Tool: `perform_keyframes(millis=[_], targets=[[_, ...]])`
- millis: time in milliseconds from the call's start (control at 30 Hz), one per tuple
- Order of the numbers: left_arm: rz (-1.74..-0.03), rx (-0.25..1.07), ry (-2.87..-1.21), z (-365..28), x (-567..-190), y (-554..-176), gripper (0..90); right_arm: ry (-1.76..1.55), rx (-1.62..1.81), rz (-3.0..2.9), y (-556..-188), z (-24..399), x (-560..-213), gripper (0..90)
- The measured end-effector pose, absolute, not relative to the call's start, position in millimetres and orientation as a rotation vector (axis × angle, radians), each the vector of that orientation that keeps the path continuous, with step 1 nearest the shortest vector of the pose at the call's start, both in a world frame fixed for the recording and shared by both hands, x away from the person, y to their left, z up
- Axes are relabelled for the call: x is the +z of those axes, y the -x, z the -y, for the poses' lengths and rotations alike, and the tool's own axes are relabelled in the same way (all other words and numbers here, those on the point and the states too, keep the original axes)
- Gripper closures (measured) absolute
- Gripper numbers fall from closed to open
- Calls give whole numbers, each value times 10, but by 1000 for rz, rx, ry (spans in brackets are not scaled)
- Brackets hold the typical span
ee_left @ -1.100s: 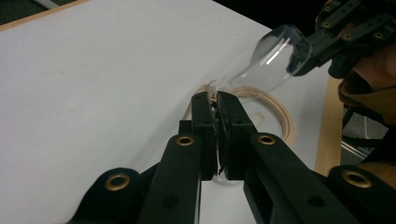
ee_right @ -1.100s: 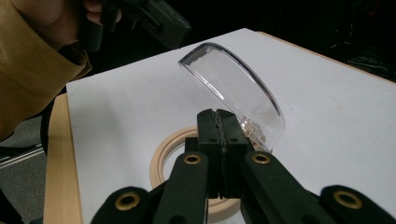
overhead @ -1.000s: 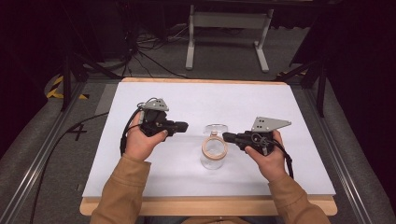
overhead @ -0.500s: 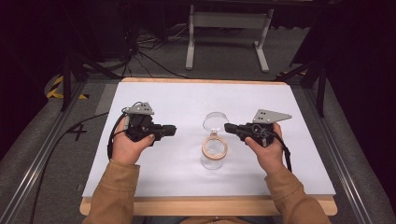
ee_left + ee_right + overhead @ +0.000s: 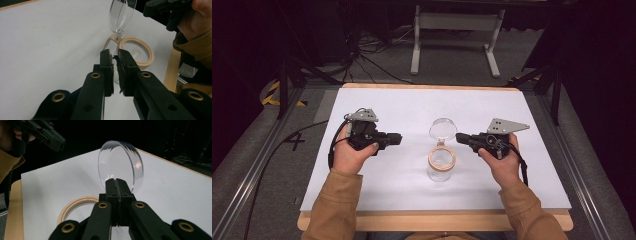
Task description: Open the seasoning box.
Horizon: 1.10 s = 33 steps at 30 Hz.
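A clear glass jar [image 5: 441,167] with a tan ring rim [image 5: 146,62] [image 5: 72,206] stands mid-table. Its round clear lid [image 5: 442,129] [image 5: 121,15] [image 5: 120,160] is swung up on its hinge. My left gripper [image 5: 398,138] [image 5: 113,53] hovers left of the jar and points at it, jaws a narrow slit apart with nothing between them. My right gripper [image 5: 458,136] [image 5: 116,181] is shut and empty, its tips close beside the raised lid's right side. Each gripper view also shows the other gripper: the right gripper [image 5: 150,8] and the left gripper [image 5: 57,143].
The white tabletop [image 5: 387,100] has a wooden front edge [image 5: 432,220]. Metal rails run along both sides. On the floor behind stand a grey metal frame [image 5: 457,30] and loose cables [image 5: 367,60].
My left gripper has drawn back to the left, away from the jar. The right gripper has shifted slightly toward the far side, level with the lid. Jar and lid have not moved.
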State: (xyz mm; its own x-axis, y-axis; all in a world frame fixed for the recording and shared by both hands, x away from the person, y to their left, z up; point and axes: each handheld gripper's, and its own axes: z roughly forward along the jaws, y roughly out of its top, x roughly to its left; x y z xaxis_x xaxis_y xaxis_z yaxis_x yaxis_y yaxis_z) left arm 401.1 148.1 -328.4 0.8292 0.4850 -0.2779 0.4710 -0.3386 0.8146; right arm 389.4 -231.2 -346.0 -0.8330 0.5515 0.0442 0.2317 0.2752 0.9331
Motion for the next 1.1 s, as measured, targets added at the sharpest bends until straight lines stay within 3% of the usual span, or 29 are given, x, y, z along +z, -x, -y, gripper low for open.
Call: perform_keyframes(millis=[367,900,1100], targets=[[-718,39,-2012,-1547,-3263,-3971,791,-726,1562,-2286,-3895,2505,-3340,892],[-814,60,-2020,-1779,-3380,-4045,770,-859,1419,-2291,-3990,3144,-3219,772],[-863,80,-2018,-1835,-3455,-4100,744,-903,1392,-2318,-4009,3325,-3250,770]])
